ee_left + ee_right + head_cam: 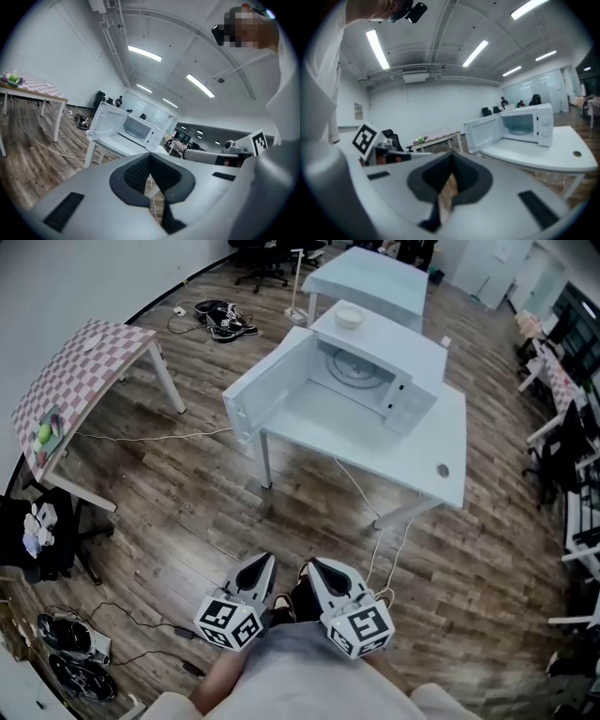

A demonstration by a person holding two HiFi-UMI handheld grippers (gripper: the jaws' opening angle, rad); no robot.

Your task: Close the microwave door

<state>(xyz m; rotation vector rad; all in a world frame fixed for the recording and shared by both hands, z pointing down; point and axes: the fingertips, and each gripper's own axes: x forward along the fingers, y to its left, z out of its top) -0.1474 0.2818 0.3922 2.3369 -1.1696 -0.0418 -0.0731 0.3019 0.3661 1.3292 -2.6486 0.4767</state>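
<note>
Your left gripper (261, 568) and right gripper (319, 573) sit low centre in the head view, tucked against your body. Each gripper view shows the jaws drawn together at the tips with nothing between them, only floor through the notch behind.

The microwave (375, 371) stands upper centre on the white table (412, 451), well apart from both grippers. Its door (267, 390) is swung fully open toward the left of the frame. A bowl (349, 317) rests on top of the microwave.

So the task is not started, and the approach comes first.

Risks, as I judge them:
- A cable (375, 521) trails from the table across the floor between you and it. Snag it with a foot and you could tug the microwave.
- Push the door too hard and the microwave may slide on the table or the bowl may shake.
- A narrow closed tip can skid off the door's smooth face. Press near the free edge.
- Too soft a push may leave it unlatched.
</note>
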